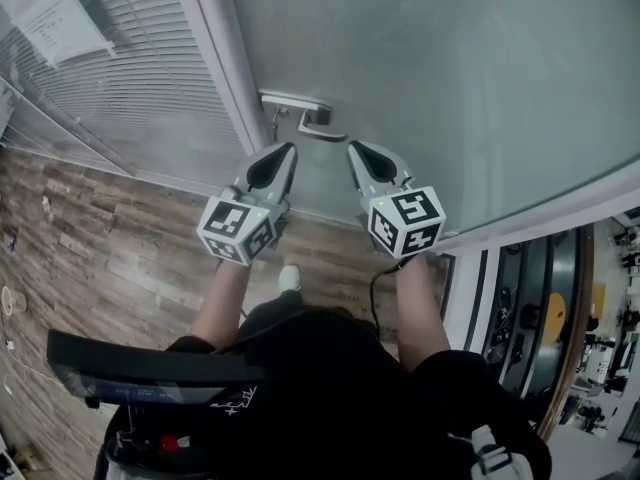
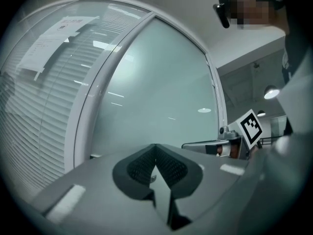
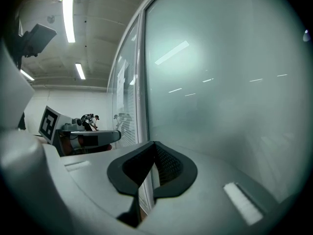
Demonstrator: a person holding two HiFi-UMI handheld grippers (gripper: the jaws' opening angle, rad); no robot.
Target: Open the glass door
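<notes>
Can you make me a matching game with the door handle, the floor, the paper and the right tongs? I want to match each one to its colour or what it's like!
1 door handle
2 floor
3 paper
4 right tongs

A brown wood
B closed, holding nothing
C shiny metal, on the door
D white

Pairs: 1-C, 2-A, 3-D, 4-B

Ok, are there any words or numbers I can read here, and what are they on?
No text here can be read.
Paper sheets on the glass wall: print too small.
Marker cubes on the left tool and right tool: square patterns only, no letters.
White mark on the black shirt: too blurred.
</notes>
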